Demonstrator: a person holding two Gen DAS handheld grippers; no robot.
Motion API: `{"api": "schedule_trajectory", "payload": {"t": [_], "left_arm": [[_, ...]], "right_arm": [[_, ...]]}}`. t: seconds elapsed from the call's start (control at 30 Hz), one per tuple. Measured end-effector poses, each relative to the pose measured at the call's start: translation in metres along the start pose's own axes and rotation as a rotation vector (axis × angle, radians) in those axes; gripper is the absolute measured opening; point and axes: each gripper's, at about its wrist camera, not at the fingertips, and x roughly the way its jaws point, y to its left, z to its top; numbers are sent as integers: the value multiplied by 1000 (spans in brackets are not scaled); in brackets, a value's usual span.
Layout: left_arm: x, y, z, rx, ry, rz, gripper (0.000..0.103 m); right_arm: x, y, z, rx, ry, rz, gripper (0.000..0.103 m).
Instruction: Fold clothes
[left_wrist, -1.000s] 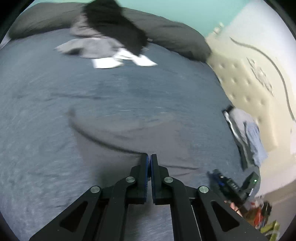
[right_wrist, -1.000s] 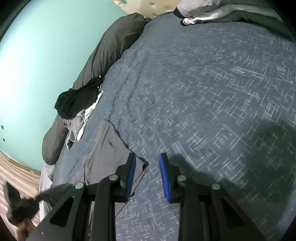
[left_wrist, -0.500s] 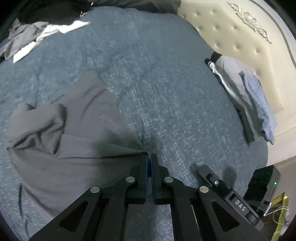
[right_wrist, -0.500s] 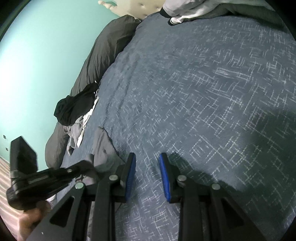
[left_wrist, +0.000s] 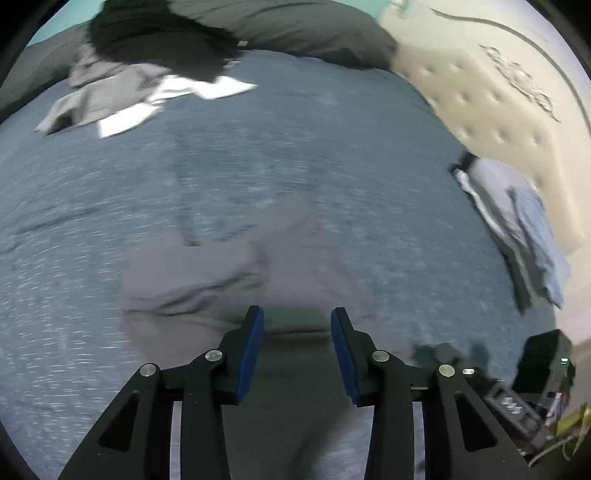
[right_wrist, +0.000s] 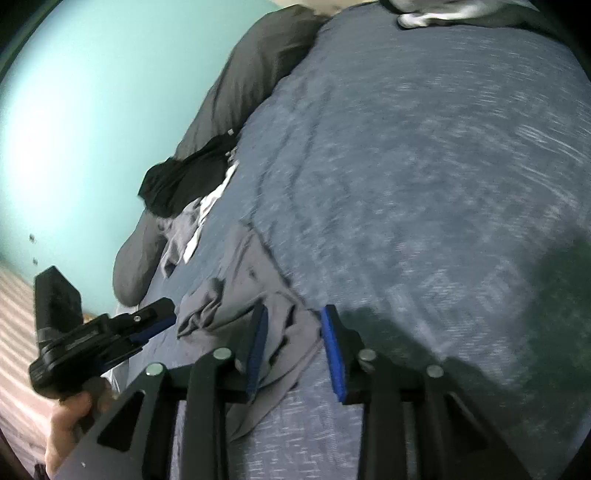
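My left gripper stands with its jaws wide apart and nothing between them, its blue pads hovering over the near edge of the grey garment. My right gripper is wide too, its tips over a rumpled corner of the same garment; I cannot tell whether the pads touch the cloth.

The garment lies crumpled and partly doubled over on the blue bedspread, near the edge of the bed where I stand. In the right wrist view my left gripper shows just beside the garment's left side, the hand gripping its handle below.

Beyond the garment, at the far side of the bedspread, a pile of unfolded clothes, black over grey and white, leans against a dark grey bolster. To the garment's right, well apart, a stack of folded clothes lies against the cream tufted headboard. A teal wall rises behind the bolster.
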Motion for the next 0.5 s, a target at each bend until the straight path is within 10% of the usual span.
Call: {"api": "schedule_trajectory", "payload": {"t": [0.5], "left_arm": [[19,27,21,-21,-6,45,41]], "right_arm": [[32,12,-2,-17,41,-11,33]]}}
